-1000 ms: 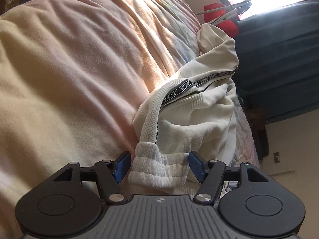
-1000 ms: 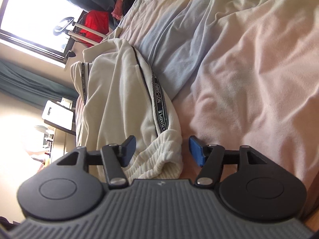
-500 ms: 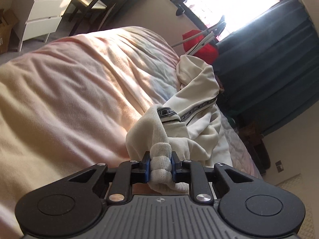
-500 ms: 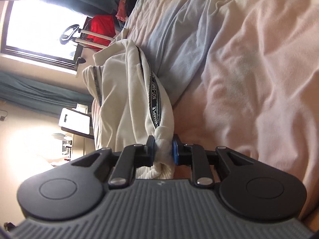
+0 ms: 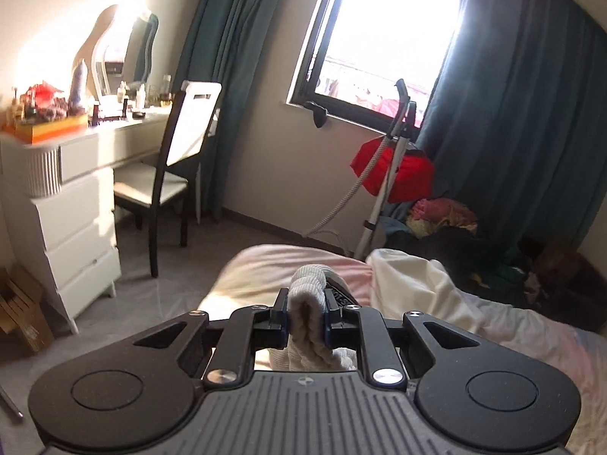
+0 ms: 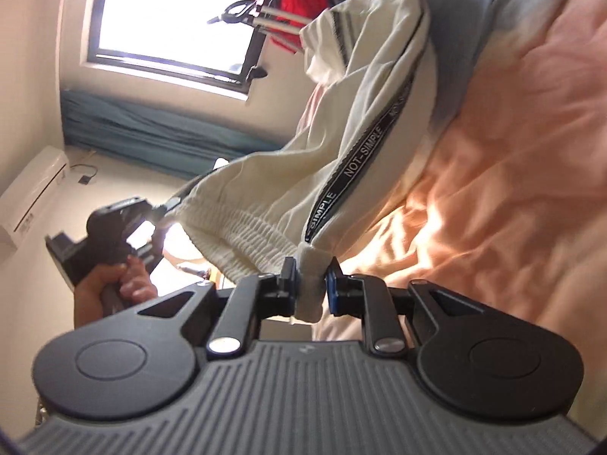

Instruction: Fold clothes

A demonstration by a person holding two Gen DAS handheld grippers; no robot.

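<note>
White track pants (image 6: 296, 178) with a black "NOT-SIMPLE" side stripe (image 6: 353, 168) hang stretched above the bed. My right gripper (image 6: 310, 284) is shut on one corner of the ribbed waistband. My left gripper (image 5: 305, 316) is shut on the other bunched corner of the waistband (image 5: 307, 295). In the right wrist view the left gripper (image 6: 114, 235) shows at the far end of the waistband, held by a hand (image 6: 110, 288). The rest of the pants (image 5: 413, 284) trails onto the bed behind.
The bed (image 6: 512, 189) has a pink and pale blue cover. A white dresser (image 5: 64, 204) and a chair (image 5: 178, 159) stand left. By the window (image 5: 383, 34) with teal curtains stand a steamer pole (image 5: 387, 182), a red garment (image 5: 394, 174) and a clothes pile (image 5: 444, 216).
Both grippers closed on the waistband corners, then lifted and spread it off the bed. The left wrist view has tilted up from the cover to the room.
</note>
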